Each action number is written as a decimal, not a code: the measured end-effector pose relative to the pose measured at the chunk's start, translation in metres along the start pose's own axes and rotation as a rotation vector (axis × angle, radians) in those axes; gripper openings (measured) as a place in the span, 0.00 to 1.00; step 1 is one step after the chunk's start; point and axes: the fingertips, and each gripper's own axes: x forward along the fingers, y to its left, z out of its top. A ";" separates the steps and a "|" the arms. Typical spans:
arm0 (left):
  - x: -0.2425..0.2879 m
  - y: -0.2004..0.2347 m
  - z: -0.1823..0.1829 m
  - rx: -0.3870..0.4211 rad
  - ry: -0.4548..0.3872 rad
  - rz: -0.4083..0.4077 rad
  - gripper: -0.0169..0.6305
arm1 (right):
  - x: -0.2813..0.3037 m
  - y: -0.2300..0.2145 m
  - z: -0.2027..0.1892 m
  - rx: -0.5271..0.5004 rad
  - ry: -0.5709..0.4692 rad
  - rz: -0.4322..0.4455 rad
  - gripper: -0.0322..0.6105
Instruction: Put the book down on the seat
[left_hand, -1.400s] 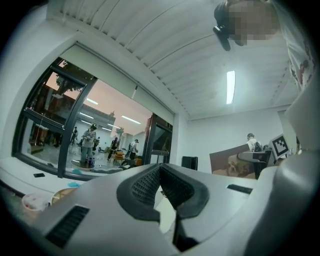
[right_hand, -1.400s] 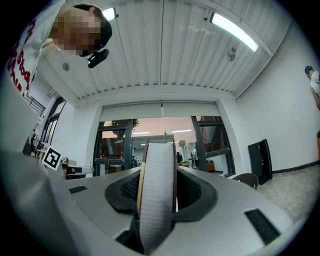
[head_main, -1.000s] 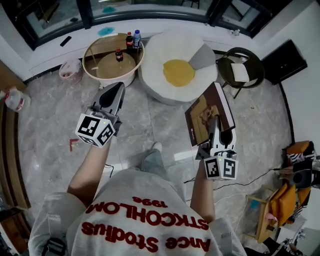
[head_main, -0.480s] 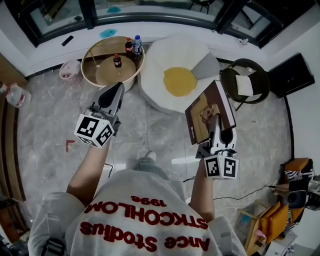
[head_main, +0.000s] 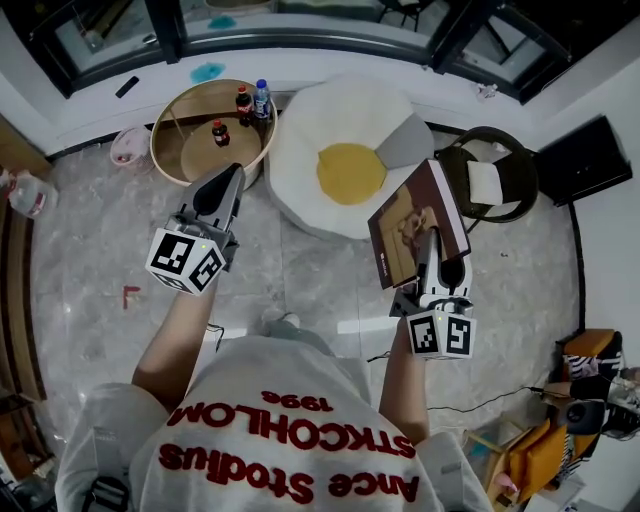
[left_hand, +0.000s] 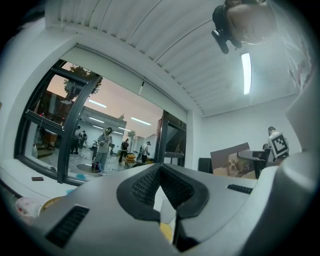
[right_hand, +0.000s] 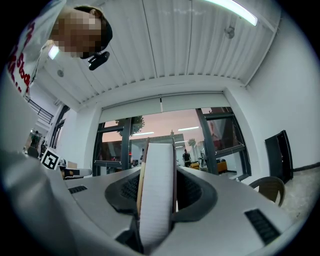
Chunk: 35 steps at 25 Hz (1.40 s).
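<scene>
The seat (head_main: 330, 120) is a round white beanbag with a yellow centre, on the floor ahead of me. My right gripper (head_main: 432, 248) is shut on the lower edge of a brown book (head_main: 410, 225). The book stands tilted in the air, just right of the seat's near edge. In the right gripper view the book's white page block (right_hand: 157, 195) fills the gap between the jaws. My left gripper (head_main: 222, 192) hangs shut and empty to the left of the seat, its pads (left_hand: 150, 182) meeting at the tips. The book (left_hand: 231, 160) also shows at the right of the left gripper view.
A round wooden table (head_main: 178, 150) with three bottles stands left of the seat. A dark round chair (head_main: 512, 160) and a black cabinet (head_main: 585, 155) are on the right. A grey cushion (head_main: 405, 143) lies on the seat. Windows run along the far wall. A cable and clutter lie at lower right.
The seat and table have slid left and a little nearer in the head view as the person steps forward. Both grippers keep their pose, and the book stays gripped.
</scene>
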 end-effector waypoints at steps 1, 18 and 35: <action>0.006 -0.001 -0.002 0.001 0.000 0.004 0.05 | 0.004 -0.006 0.000 -0.001 0.000 0.002 0.30; 0.085 0.009 -0.021 0.004 0.025 -0.014 0.05 | 0.057 -0.047 -0.005 -0.031 0.016 0.005 0.30; 0.235 0.059 -0.012 -0.022 0.000 -0.106 0.05 | 0.175 -0.095 -0.018 -0.033 0.007 -0.072 0.30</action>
